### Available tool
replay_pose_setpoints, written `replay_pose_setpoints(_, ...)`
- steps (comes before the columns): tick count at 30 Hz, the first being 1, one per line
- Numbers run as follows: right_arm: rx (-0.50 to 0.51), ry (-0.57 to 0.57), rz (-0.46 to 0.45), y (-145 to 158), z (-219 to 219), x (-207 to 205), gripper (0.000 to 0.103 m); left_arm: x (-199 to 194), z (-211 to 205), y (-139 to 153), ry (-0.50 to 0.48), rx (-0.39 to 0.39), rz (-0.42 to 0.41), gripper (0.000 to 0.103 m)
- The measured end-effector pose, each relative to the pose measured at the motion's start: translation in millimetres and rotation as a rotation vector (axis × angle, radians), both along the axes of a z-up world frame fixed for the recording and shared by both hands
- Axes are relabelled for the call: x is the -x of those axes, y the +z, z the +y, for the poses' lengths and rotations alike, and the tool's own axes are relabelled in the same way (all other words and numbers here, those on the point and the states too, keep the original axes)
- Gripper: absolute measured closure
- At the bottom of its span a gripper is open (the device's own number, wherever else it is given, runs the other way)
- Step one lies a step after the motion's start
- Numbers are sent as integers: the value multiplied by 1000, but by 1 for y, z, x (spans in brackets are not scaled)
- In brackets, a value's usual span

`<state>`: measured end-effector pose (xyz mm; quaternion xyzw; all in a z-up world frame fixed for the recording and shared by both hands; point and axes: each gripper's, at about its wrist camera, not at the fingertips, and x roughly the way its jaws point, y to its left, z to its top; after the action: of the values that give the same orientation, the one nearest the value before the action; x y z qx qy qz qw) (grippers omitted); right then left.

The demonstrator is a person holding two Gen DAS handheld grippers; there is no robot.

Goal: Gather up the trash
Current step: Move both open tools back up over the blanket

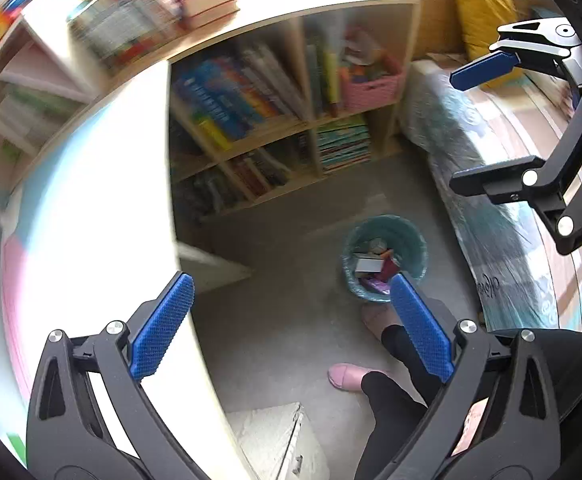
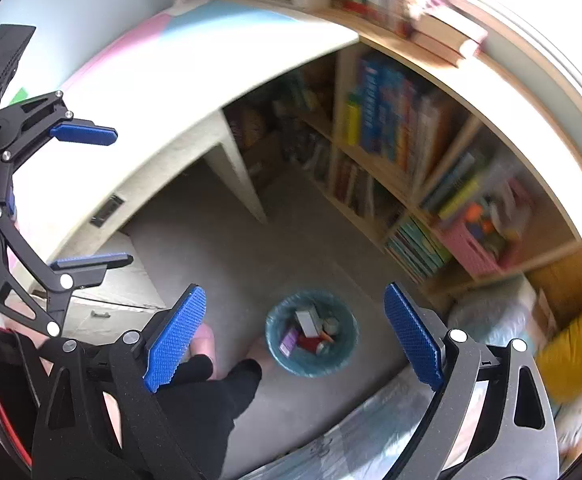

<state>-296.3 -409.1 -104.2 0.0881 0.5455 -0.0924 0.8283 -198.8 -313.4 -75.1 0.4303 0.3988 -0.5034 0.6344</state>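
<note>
Both grippers empty above the bin, nothing in hand

Nearest, the left gripper (image 1: 291, 326) hangs with its blue textured pads spread wide and nothing between them, and the right gripper (image 2: 295, 334) is the same, wide apart and bare. Below, the person's pink slippers (image 1: 345, 376) stand on the grey floor, touching the small round teal-lined waste bin (image 2: 311, 332), which sits upright with its mouth facing straight up, between the white desk's (image 2: 179, 92) leg side and the bed edge. Inside lie boxes and wrappers (image 2: 305, 330) at mixed angles; their long axes are hard to read. My judgement: the next piece should be found first, then carried squarely over the bin's mouth before letting go. Furthest off stands the wooden bookshelf (image 1: 287, 136).
</note>
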Motion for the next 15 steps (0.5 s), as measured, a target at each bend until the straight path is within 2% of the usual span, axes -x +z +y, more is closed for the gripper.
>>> replay_pose_setpoints(9, 3, 185, -31, 14, 49, -73, 13, -52, 61, 9, 252, 37, 5, 7)
replay_pose_setpoints(15, -4, 302, -39, 18, 88, -117, 13, -83, 112, 9, 460, 51, -14, 7)
